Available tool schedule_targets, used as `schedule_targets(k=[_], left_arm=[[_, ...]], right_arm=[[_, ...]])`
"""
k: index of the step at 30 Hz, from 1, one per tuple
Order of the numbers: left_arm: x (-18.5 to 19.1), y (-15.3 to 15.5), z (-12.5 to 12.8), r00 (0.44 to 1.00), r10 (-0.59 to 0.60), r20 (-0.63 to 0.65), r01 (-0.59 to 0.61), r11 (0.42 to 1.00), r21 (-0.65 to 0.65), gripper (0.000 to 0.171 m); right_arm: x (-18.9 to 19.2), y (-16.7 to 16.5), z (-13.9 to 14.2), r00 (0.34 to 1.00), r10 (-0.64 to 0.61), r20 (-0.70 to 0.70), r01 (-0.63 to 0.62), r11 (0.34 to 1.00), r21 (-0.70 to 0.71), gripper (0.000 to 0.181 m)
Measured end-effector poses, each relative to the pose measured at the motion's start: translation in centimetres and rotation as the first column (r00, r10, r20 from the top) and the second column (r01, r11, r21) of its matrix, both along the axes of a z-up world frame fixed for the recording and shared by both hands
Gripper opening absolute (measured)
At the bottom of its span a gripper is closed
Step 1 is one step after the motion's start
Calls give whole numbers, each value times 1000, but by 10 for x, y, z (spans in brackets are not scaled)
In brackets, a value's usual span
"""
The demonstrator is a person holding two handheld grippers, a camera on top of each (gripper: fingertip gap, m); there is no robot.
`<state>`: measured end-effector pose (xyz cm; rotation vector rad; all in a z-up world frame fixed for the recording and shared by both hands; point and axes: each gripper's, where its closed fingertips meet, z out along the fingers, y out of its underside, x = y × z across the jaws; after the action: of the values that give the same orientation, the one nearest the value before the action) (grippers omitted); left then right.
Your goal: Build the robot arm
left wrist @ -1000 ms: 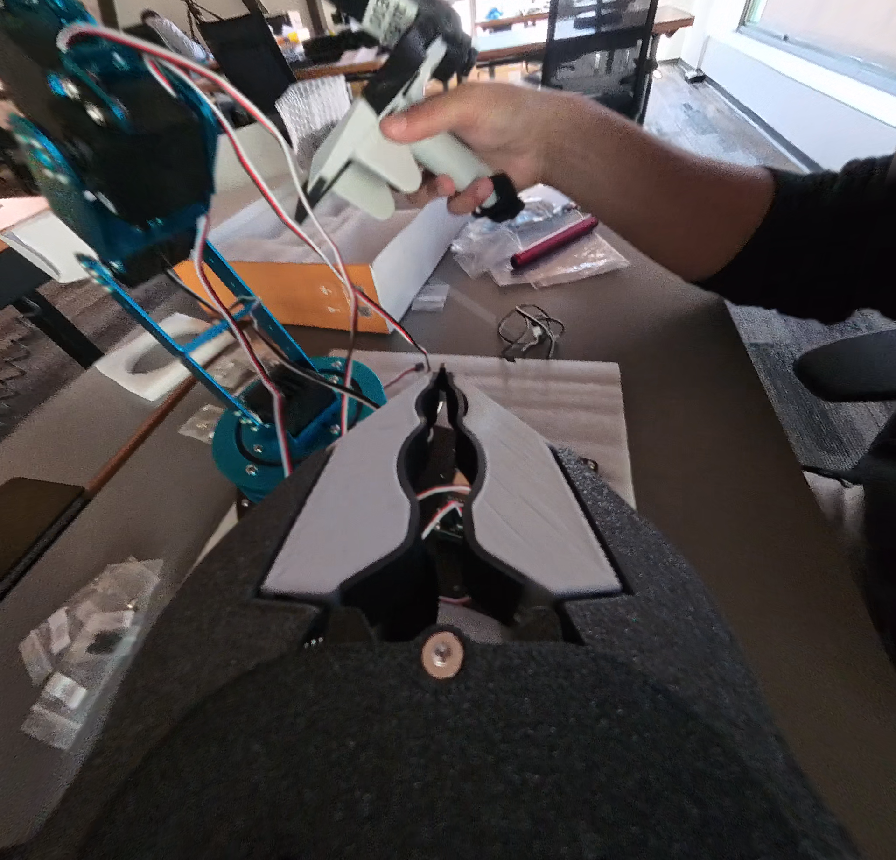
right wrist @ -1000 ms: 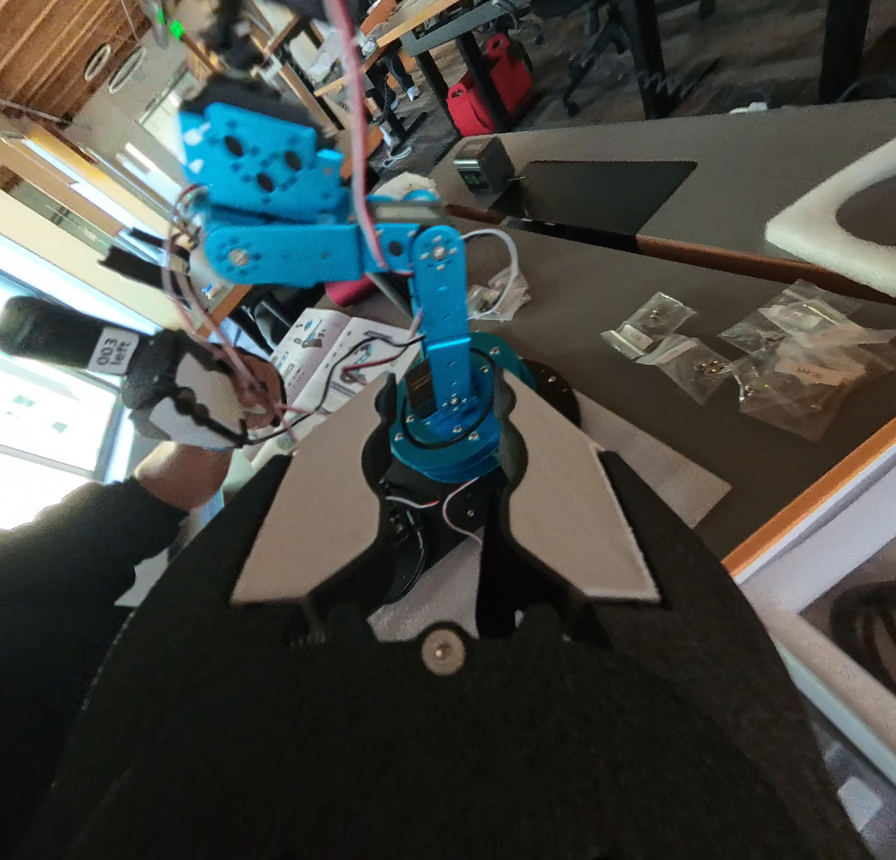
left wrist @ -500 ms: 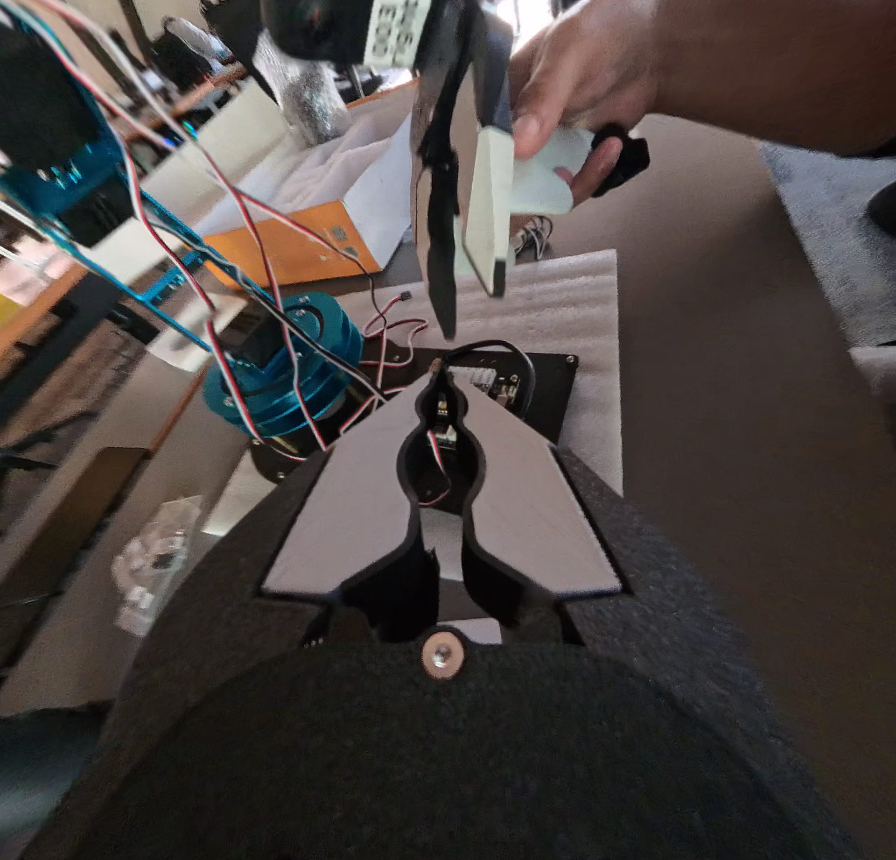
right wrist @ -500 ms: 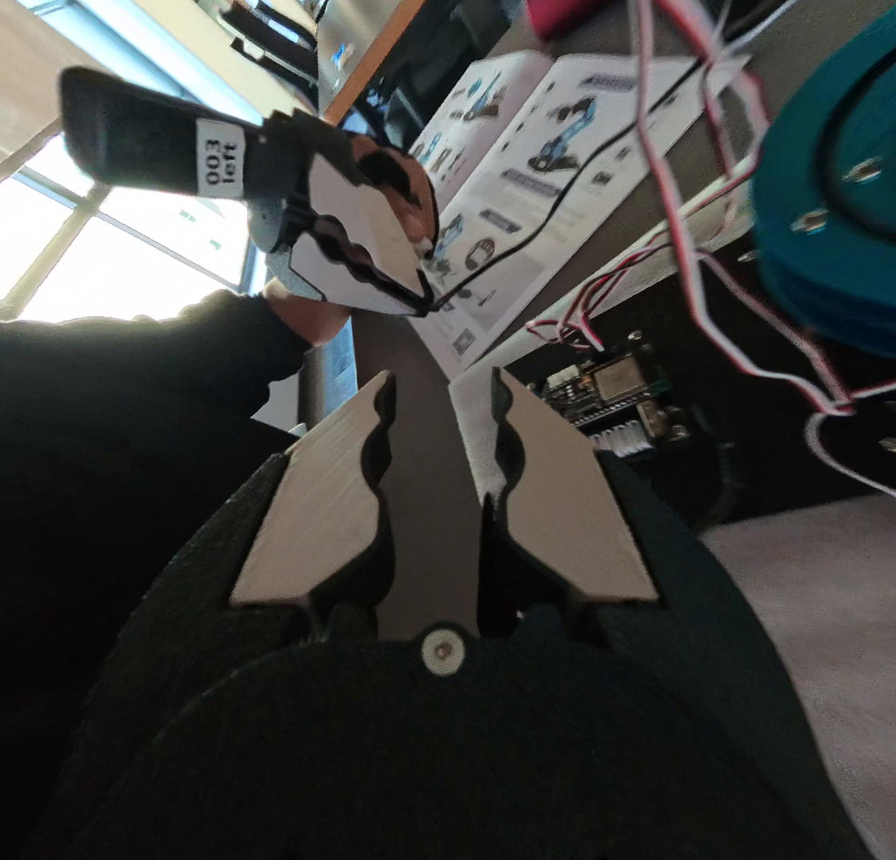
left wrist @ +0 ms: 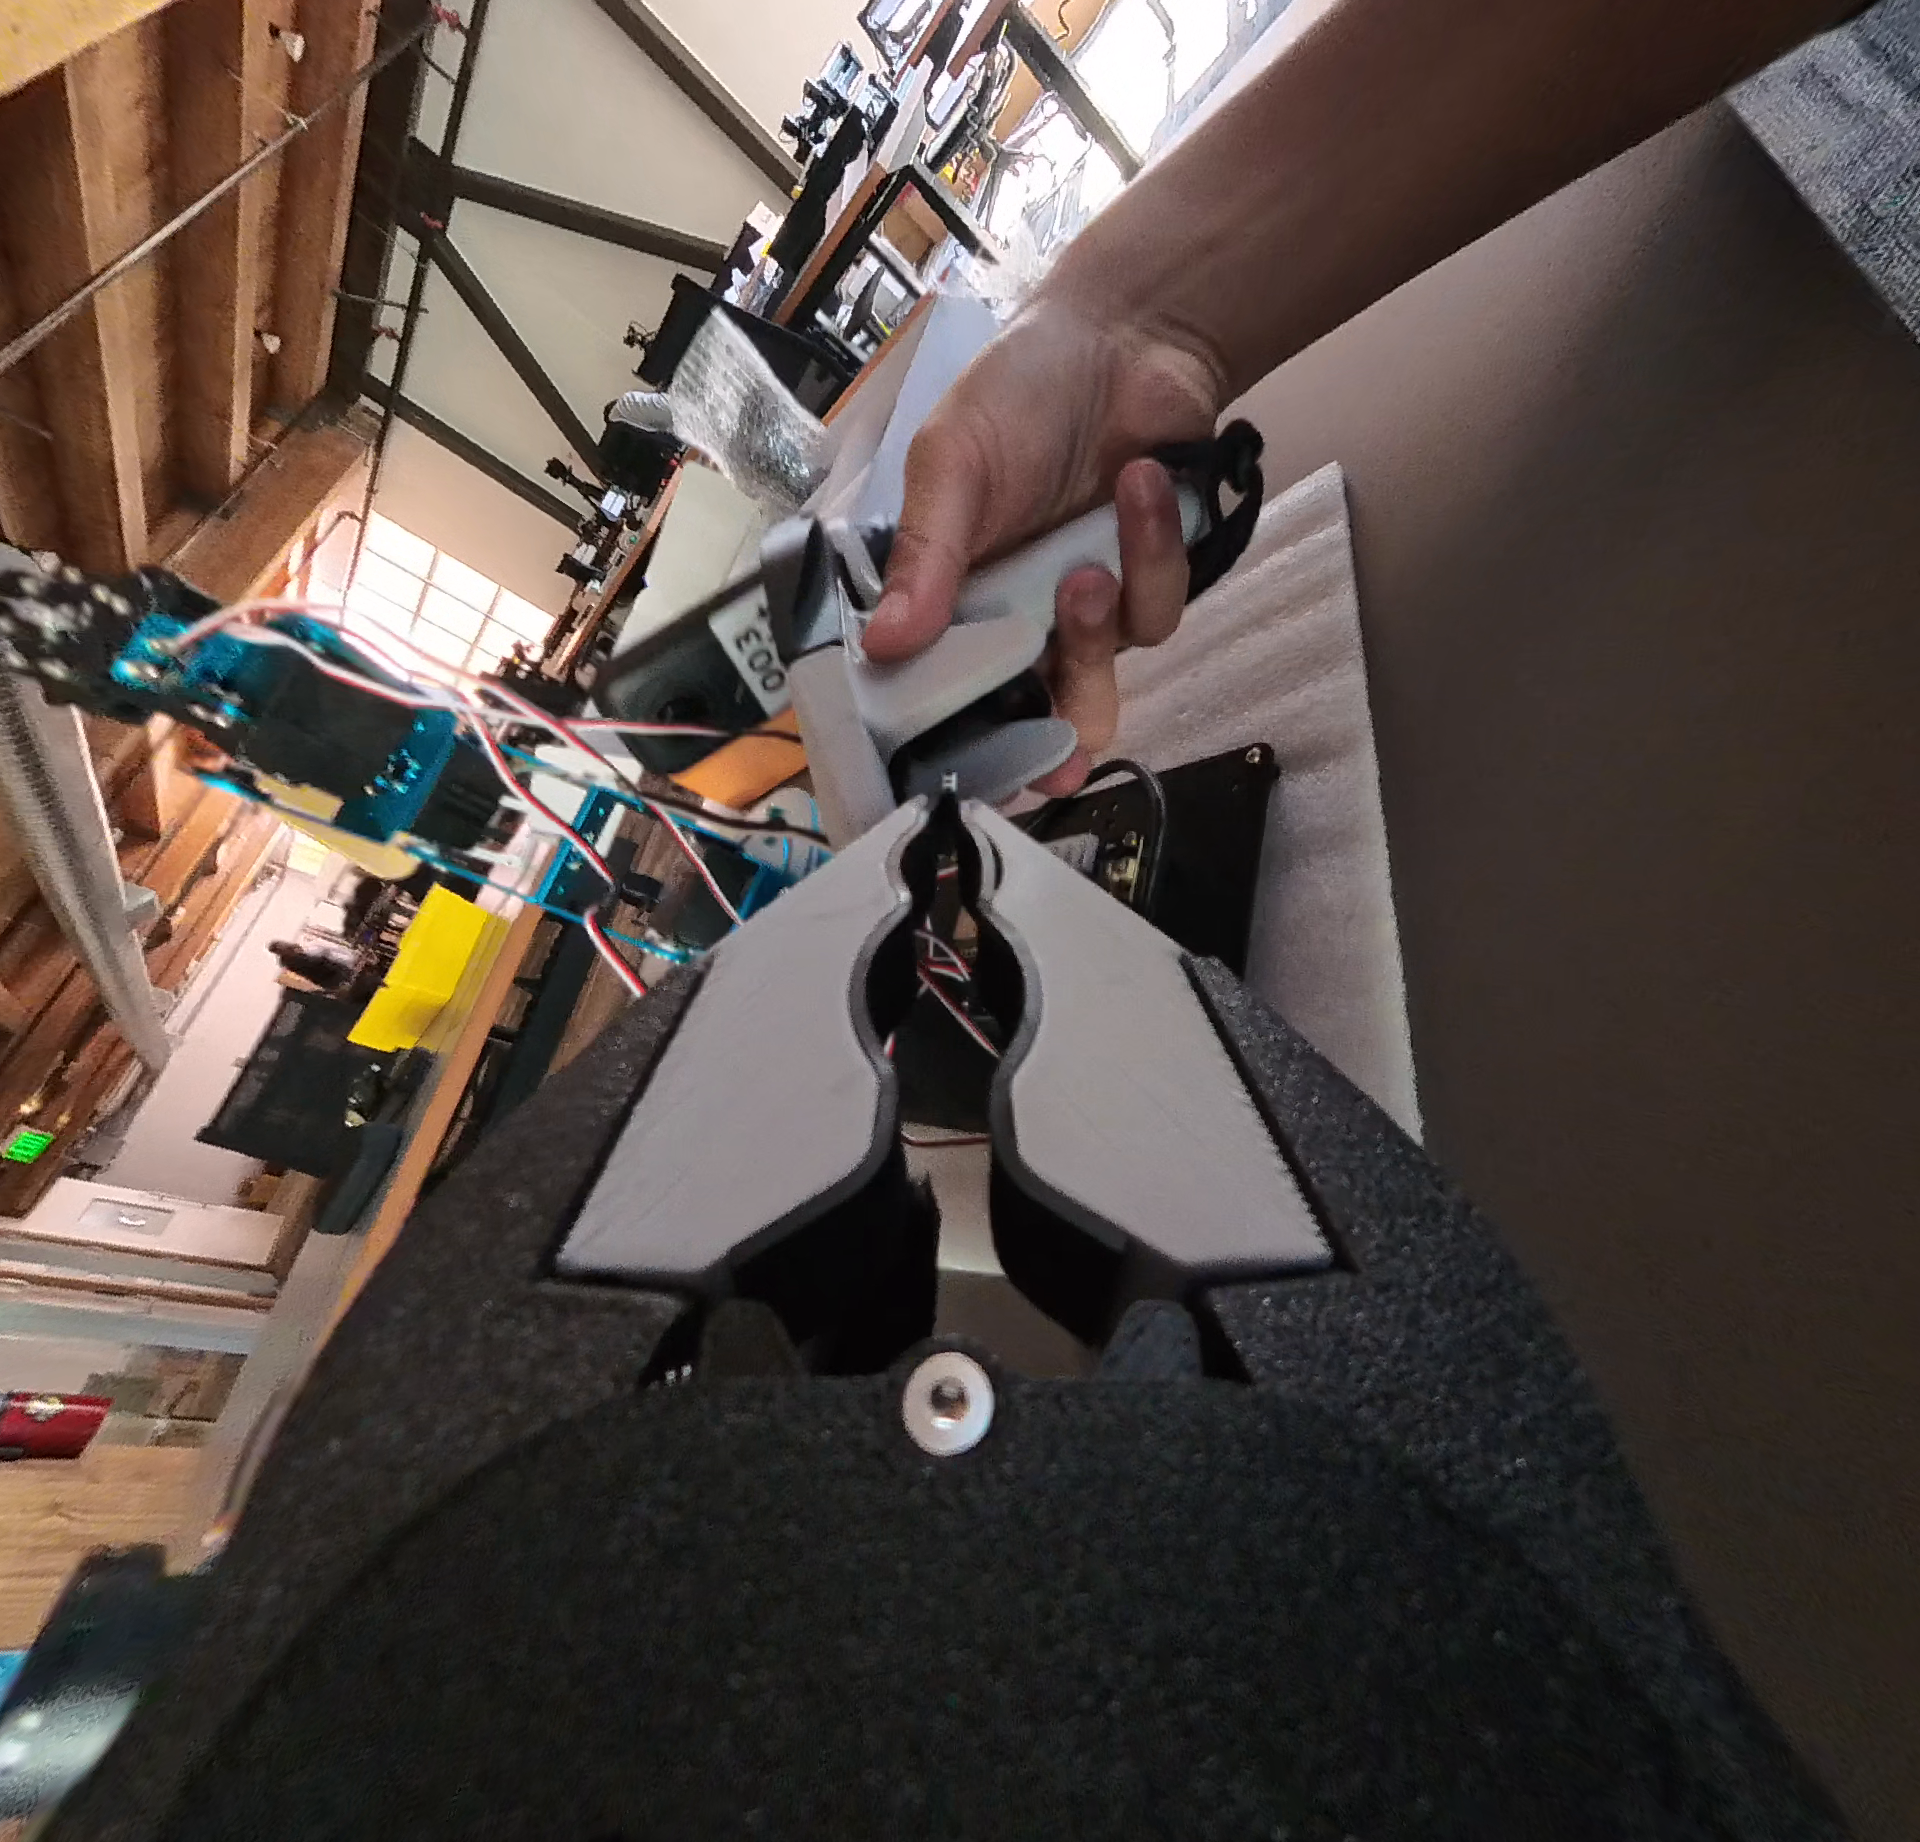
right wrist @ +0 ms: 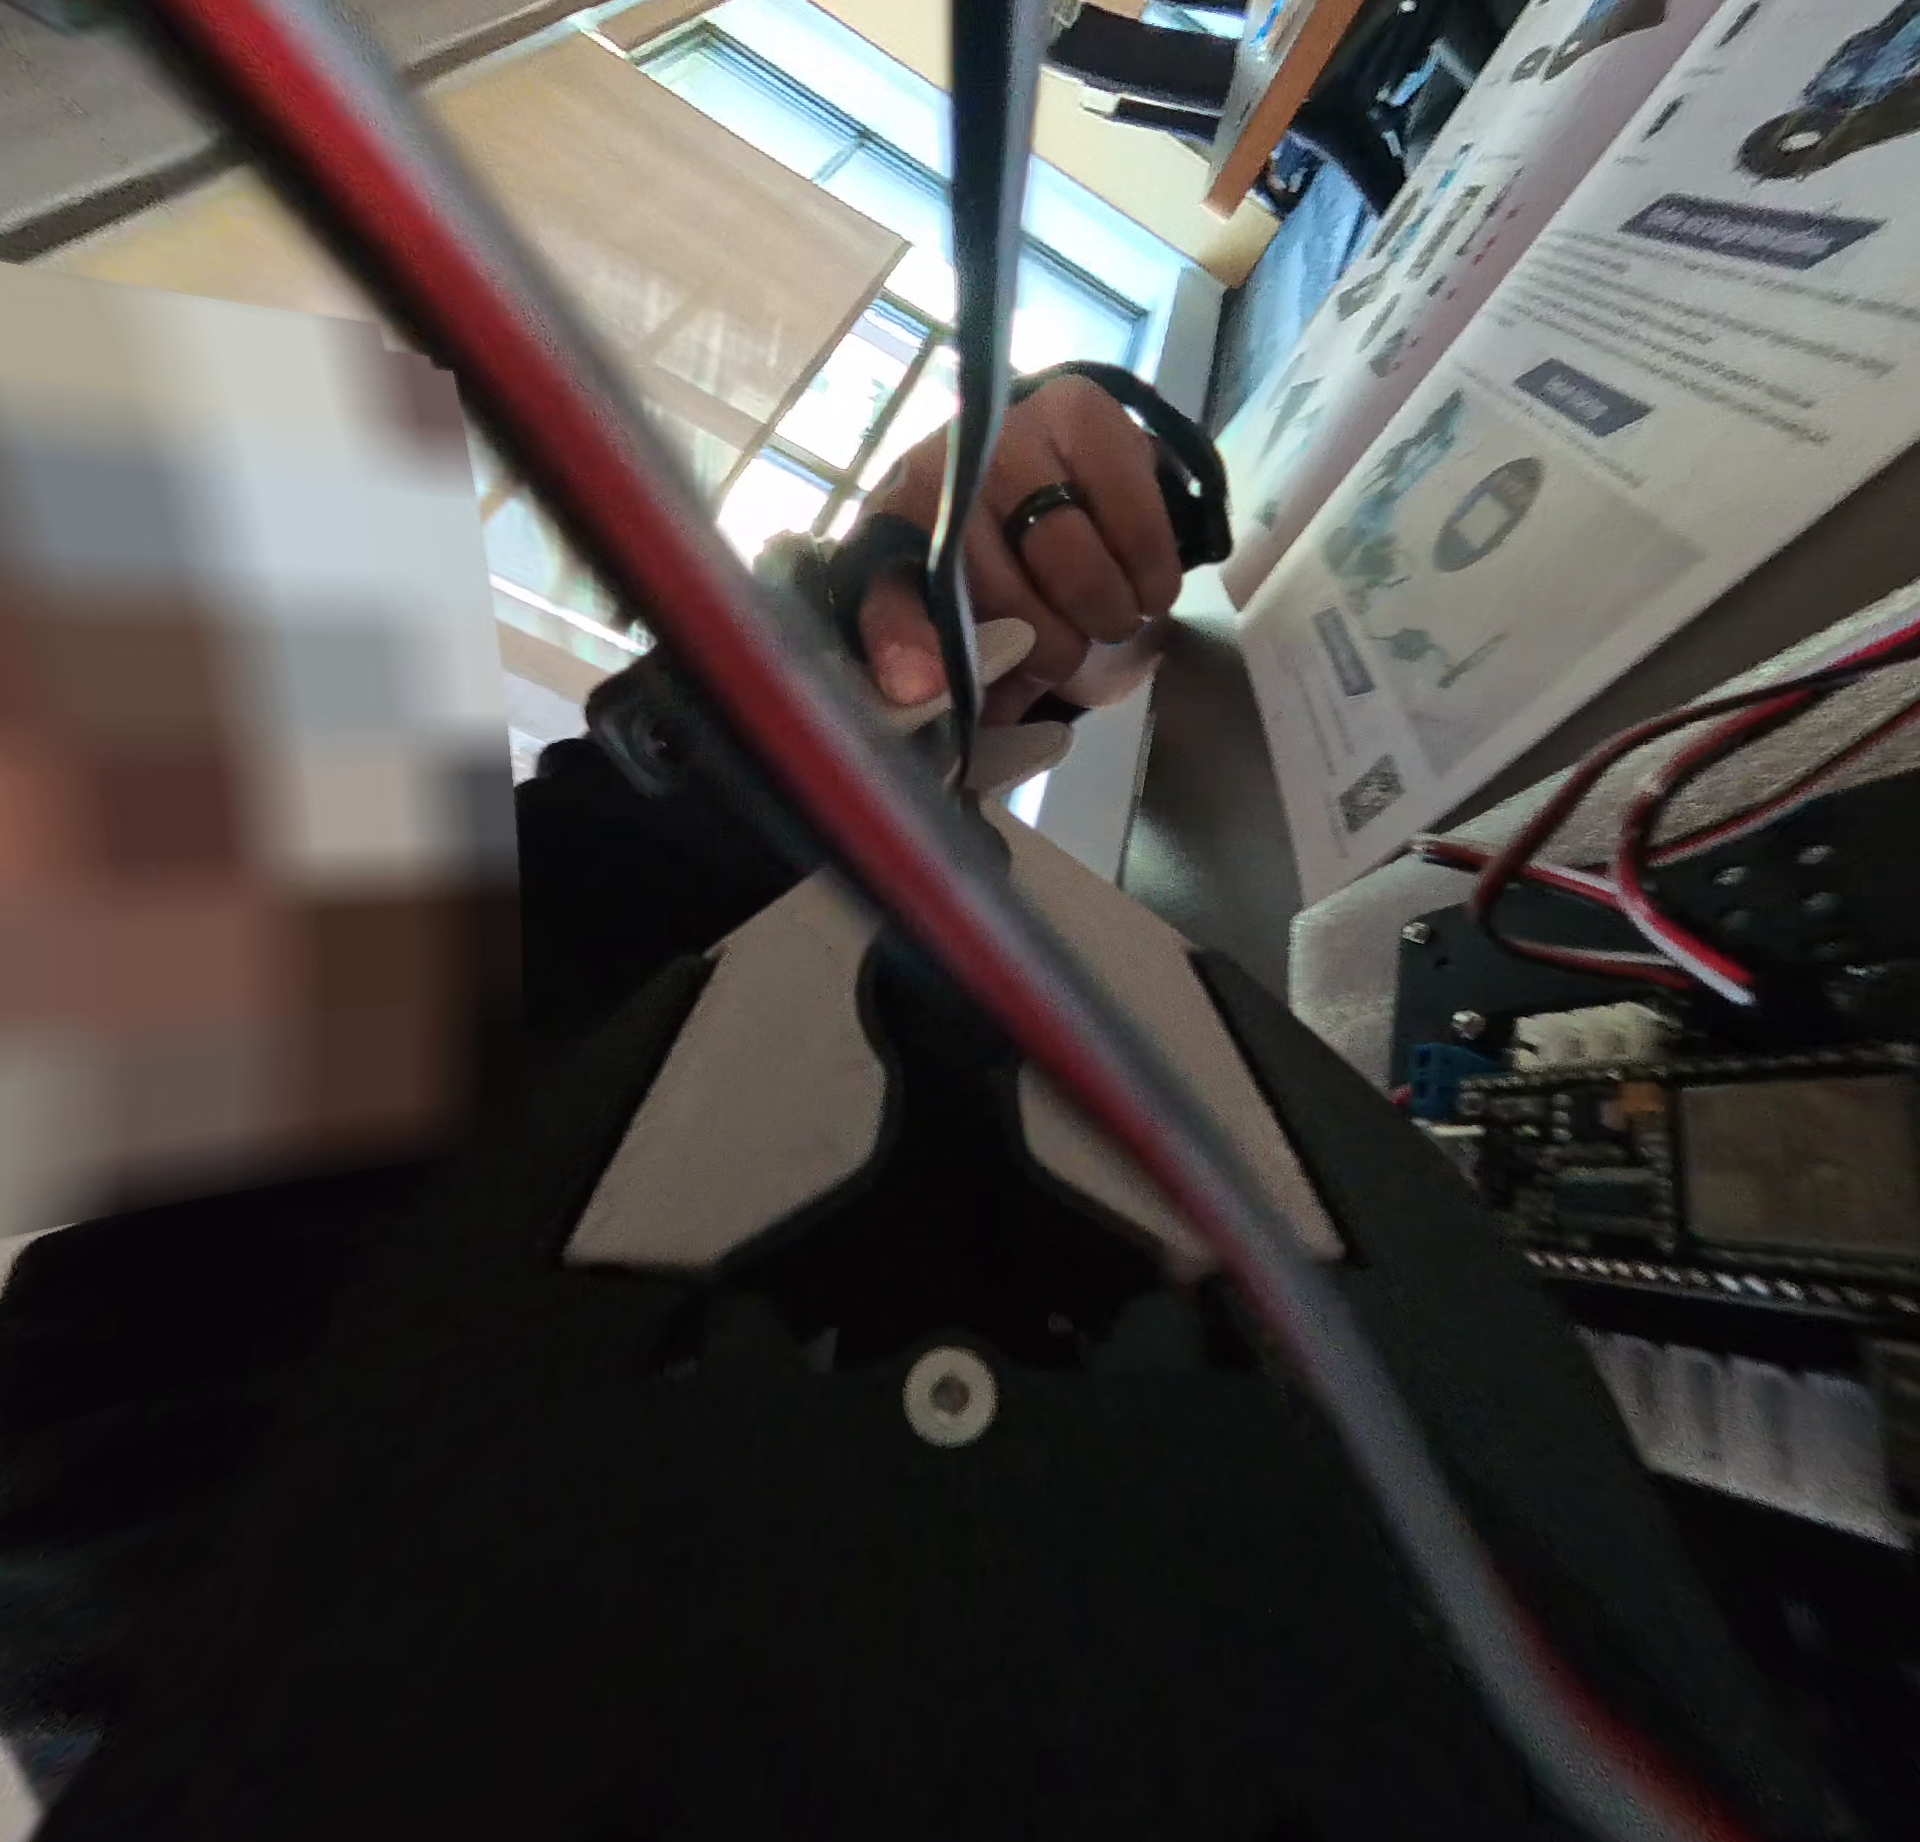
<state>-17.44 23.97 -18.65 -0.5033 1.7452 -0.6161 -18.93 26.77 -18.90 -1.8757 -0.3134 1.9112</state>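
Observation:
My left gripper (left wrist: 940, 810) is shut, with the small connector end of a servo wire (left wrist: 948, 782) pinched at its tips. My right gripper (right wrist: 975, 816) is shut at the tips where a thin black wire (right wrist: 966, 338) comes down to them. The two grippers meet tip to tip: the right gripper (left wrist: 935, 743) shows in the left wrist view in a hand, and the left gripper (right wrist: 987, 691) shows in the right wrist view in a hand with a ring. The blue robot arm kit (left wrist: 312, 722) hangs tilted at the left, trailing red, white and black wires.
A black base plate (left wrist: 1174, 857) lies on a white foam sheet (left wrist: 1278, 701) on the brown table. A circuit board (right wrist: 1714, 1148) with plugged wires sits at the right. A printed instruction sheet (right wrist: 1558, 390) lies beyond. A red wire (right wrist: 623, 545) crosses close to the right camera. The grippers are tip to tip, or close to it.
The right gripper has closed from open and moved in against the left gripper's tips. Both views have tilted, and the blue arm has swung up and to the left.

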Motion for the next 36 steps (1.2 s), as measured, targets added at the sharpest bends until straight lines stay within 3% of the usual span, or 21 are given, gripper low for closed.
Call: schedule_targets(k=[2,5,7,9,11,14,16,18,22,27,31,36], left_arm=[[1,10,-6,999,32,-22,-34,997,-66,2],[4,30,-13,990,82,-116,-114,943,-313,19],[11,44,-20,963,93,-253,-220,812,-541,22],[15,35,-24,931,-56,-361,-243,642,-727,33],[23,32,-23,918,-124,-376,-253,547,-798,30],[37,37,-30,910,-112,-399,-285,531,-798,24],[42,36,-26,917,-145,-371,-262,481,-837,8],[45,37,-23,923,-165,-347,-246,439,-864,3],[45,38,-25,938,-169,-302,-198,455,-868,0],[41,31,-31,938,-177,-299,-160,544,-823,1],[39,33,-34,939,-161,-302,-157,584,-797,1],[40,33,-40,932,-141,-333,-175,629,-757,0]], right_arm=[[11,9,-6,993,-83,90,77,995,69,0],[38,30,-11,925,-284,253,226,945,238,0],[53,39,-18,824,-416,385,235,869,435,0],[54,42,-18,778,-473,414,223,824,521,0],[49,45,-16,772,-509,380,244,790,562,0],[44,45,-11,789,-519,328,287,784,551,0],[44,45,-4,785,-545,292,306,753,583,0],[48,44,-3,770,-561,303,297,736,608,0],[50,35,-1,795,-525,304,265,751,605,0],[42,18,-10,821,-425,381,98,762,640,13],[45,17,-23,768,-435,469,5,737,676,7],[44,20,-28,763,-428,484,-9,742,670,5]])
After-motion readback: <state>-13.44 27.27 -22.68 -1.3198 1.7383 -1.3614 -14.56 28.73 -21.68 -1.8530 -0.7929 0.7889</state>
